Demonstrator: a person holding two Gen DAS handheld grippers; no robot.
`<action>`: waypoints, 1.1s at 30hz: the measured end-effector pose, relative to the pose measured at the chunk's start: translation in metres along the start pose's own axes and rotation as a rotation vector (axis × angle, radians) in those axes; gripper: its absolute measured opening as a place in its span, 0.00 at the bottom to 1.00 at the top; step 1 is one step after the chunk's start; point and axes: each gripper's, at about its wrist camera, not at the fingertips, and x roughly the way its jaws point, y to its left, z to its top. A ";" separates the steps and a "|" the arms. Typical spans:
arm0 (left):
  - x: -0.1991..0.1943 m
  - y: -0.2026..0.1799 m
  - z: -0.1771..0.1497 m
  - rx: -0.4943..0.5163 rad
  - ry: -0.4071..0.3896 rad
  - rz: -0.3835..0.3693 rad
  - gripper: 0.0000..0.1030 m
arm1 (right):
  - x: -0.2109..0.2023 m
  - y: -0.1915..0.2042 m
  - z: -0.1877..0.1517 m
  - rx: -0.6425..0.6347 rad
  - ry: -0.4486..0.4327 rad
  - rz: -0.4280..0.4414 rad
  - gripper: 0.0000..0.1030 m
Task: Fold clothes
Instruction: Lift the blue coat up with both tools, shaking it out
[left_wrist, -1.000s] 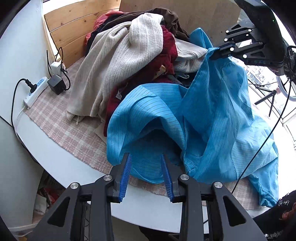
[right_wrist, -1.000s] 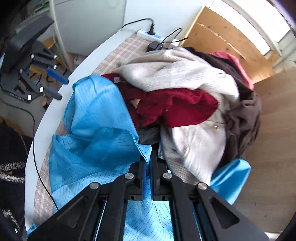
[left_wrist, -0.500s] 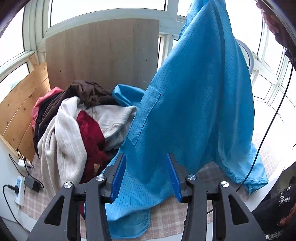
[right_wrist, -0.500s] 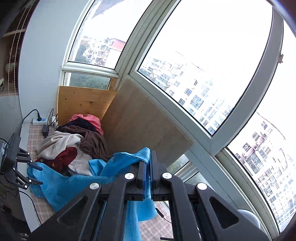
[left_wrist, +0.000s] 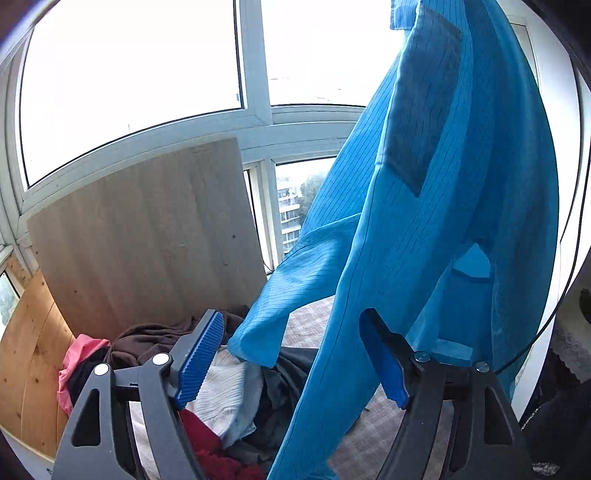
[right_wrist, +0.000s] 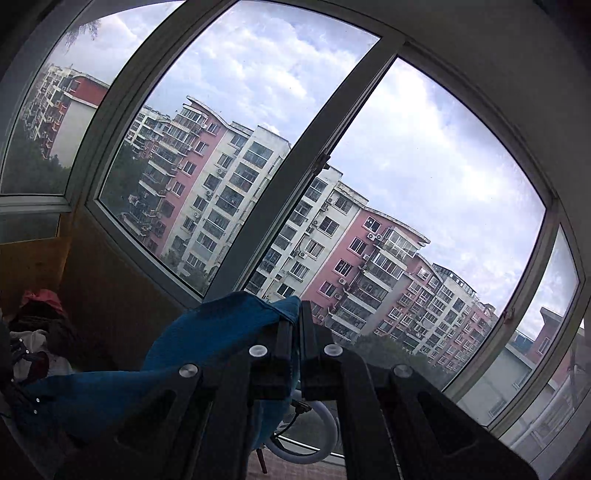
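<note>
A blue pinstriped shirt (left_wrist: 424, 229) hangs full length in the air on the right of the left wrist view, one sleeve (left_wrist: 280, 291) dangling toward the pile. My left gripper (left_wrist: 291, 354) is open and empty, its blue pads on either side of the shirt's lower part. My right gripper (right_wrist: 296, 328) is raised high, facing the window, and is shut on the top of the blue shirt (right_wrist: 221, 332), which drapes down to the left.
A pile of clothes (left_wrist: 207, 387), brown, pink, white and dark red, lies on the checked cloth (left_wrist: 369, 435) below. A grey board (left_wrist: 147, 240) and wooden panels (left_wrist: 26, 354) lean against the window. A black cable (left_wrist: 569, 291) runs at right.
My right gripper has lifted the blue shirt off the table until it hangs free. My left gripper has tilted up and opened wider around the hanging fabric.
</note>
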 end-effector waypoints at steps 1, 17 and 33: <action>0.008 -0.003 0.003 0.014 0.027 -0.032 0.23 | -0.002 -0.003 0.007 0.014 0.008 -0.016 0.02; -0.015 -0.065 -0.084 0.007 0.153 -0.254 0.00 | 0.140 0.071 -0.151 -0.057 0.455 -0.054 0.02; 0.091 -0.228 -0.057 0.041 0.187 -0.436 0.00 | 0.076 0.012 -0.101 0.119 0.293 -0.030 0.02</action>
